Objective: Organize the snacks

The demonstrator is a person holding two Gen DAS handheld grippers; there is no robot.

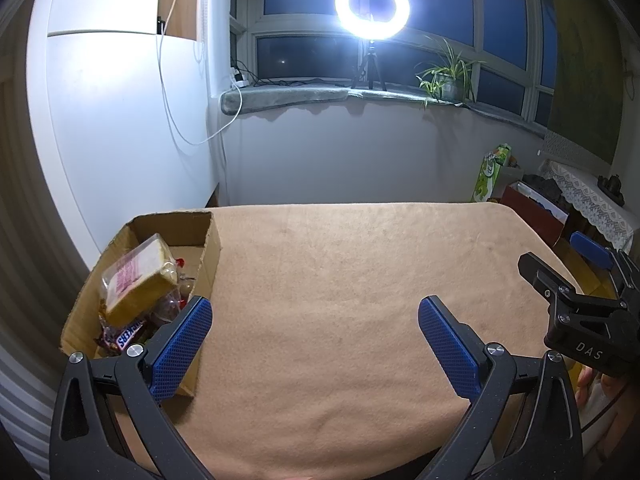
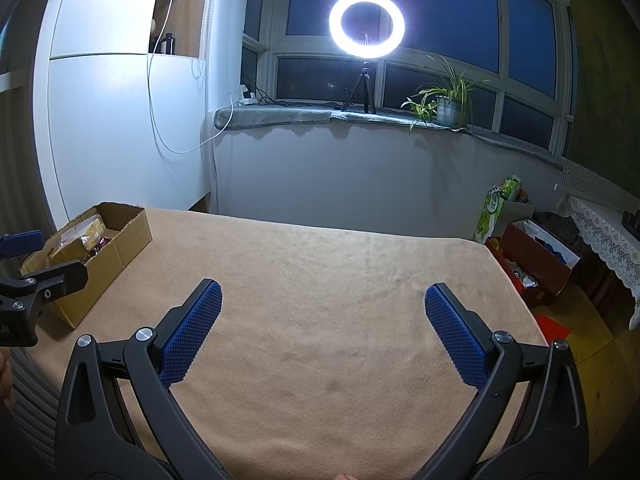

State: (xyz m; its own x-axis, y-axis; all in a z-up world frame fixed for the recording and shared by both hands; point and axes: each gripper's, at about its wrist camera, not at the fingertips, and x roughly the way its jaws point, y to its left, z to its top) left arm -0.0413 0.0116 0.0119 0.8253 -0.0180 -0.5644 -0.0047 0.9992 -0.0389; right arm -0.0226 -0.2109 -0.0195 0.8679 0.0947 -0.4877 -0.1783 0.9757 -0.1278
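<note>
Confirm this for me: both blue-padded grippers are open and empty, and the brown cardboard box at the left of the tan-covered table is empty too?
Not quite. The brown cardboard box is not empty: the left wrist view shows a clear-wrapped yellow cake and a Snickers bar inside. The left gripper and right gripper are indeed open and empty.

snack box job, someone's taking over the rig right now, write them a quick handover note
Left gripper: jaws open, empty, beside the cardboard box.
Right gripper: jaws open, empty, over the bare tan cloth.
Snacks: the wrapped cake, the Snickers bar and other packets lie in the box at the table's left edge.
Done: no snack shows on the cloth.
Left: possibly tidying inside the box; check.
</note>
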